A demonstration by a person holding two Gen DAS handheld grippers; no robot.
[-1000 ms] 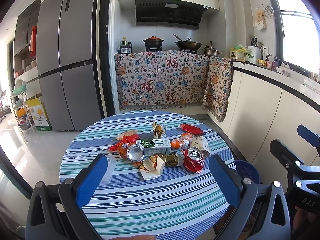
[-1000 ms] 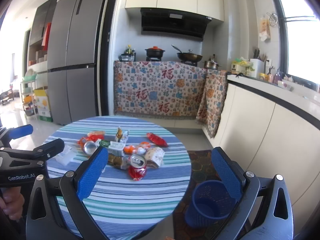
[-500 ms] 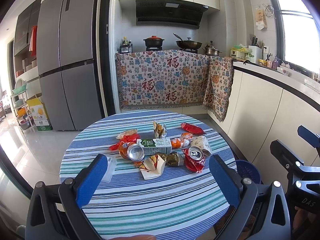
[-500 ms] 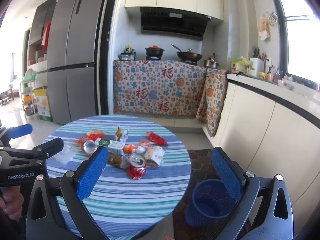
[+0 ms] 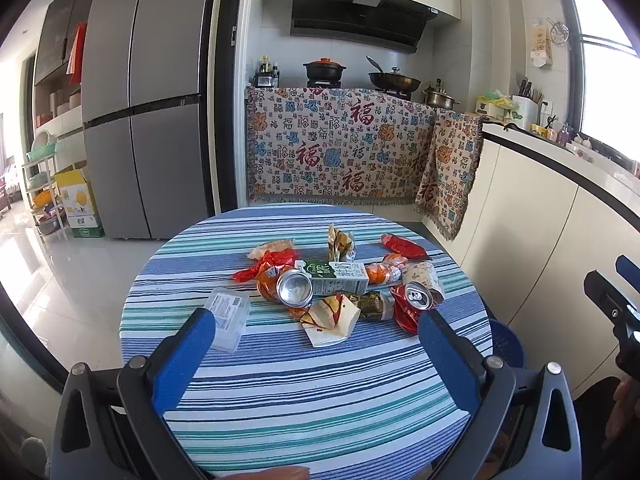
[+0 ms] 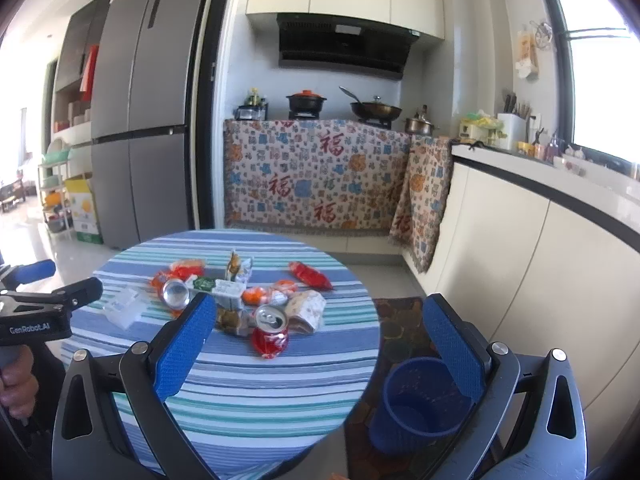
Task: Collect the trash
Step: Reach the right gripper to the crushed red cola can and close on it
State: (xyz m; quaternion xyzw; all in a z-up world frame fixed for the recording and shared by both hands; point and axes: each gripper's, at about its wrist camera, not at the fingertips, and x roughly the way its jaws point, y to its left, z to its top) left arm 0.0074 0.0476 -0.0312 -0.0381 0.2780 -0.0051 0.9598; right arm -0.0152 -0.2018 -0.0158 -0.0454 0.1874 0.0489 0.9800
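Left gripper (image 5: 316, 322) and right gripper (image 6: 320, 312) both spread wide, holding nothing, above near edge of striped round table (image 5: 304, 396); trash pile (image 5: 340, 284) mid-table beyond; blue bin (image 6: 416, 404) on floor right of table; fridge (image 5: 148, 100) far.

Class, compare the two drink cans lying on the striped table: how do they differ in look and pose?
The red can is crushed and shows its top with the opening; the orange can shows a plain silver end. The red can lies right of the milk carton, the orange can left of it. Both lie on their sides among the wrappers.
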